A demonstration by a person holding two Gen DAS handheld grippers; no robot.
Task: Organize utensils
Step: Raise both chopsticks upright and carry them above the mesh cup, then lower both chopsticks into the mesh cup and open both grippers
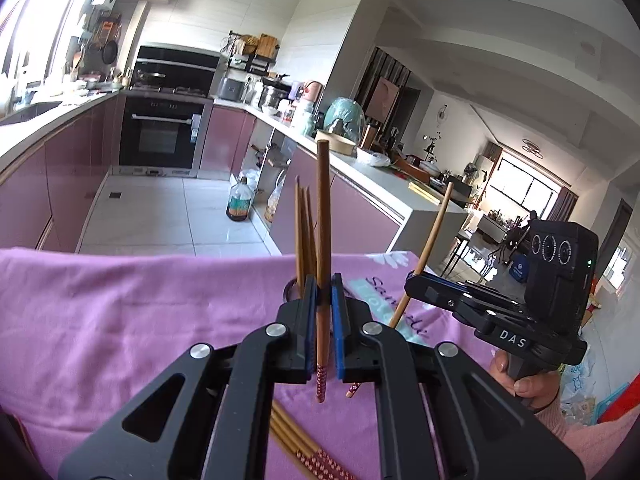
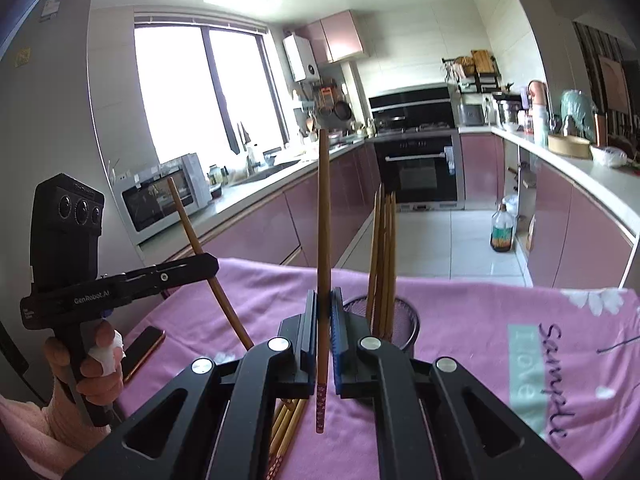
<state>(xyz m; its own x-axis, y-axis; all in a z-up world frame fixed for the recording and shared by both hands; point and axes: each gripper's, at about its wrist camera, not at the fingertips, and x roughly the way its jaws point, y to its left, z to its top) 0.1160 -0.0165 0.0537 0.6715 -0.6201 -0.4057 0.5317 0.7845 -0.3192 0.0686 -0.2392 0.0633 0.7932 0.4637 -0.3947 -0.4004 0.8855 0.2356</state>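
Note:
My left gripper (image 1: 323, 288) is shut on a brown chopstick (image 1: 322, 208) held upright above the pink cloth (image 1: 120, 312). My right gripper (image 2: 323, 300) is shut on another brown chopstick (image 2: 323, 208), also upright. Each gripper shows in the other's view: the right one (image 1: 416, 280) with its chopstick (image 1: 434, 224), the left one (image 2: 208, 264) with its chopstick (image 2: 192, 232). A dark mesh holder (image 2: 404, 320) on the cloth holds several chopsticks (image 2: 383, 256); it shows partly behind my left fingers (image 1: 294, 288). More chopsticks (image 1: 296, 440) lie loose on the cloth below the grippers (image 2: 286, 428).
A phone (image 2: 144, 350) lies at the cloth's left edge. Beyond the table are pink kitchen cabinets (image 2: 256, 224), an oven (image 1: 160, 136), a microwave (image 2: 160, 196) and a bottle (image 1: 239, 200) on the tiled floor.

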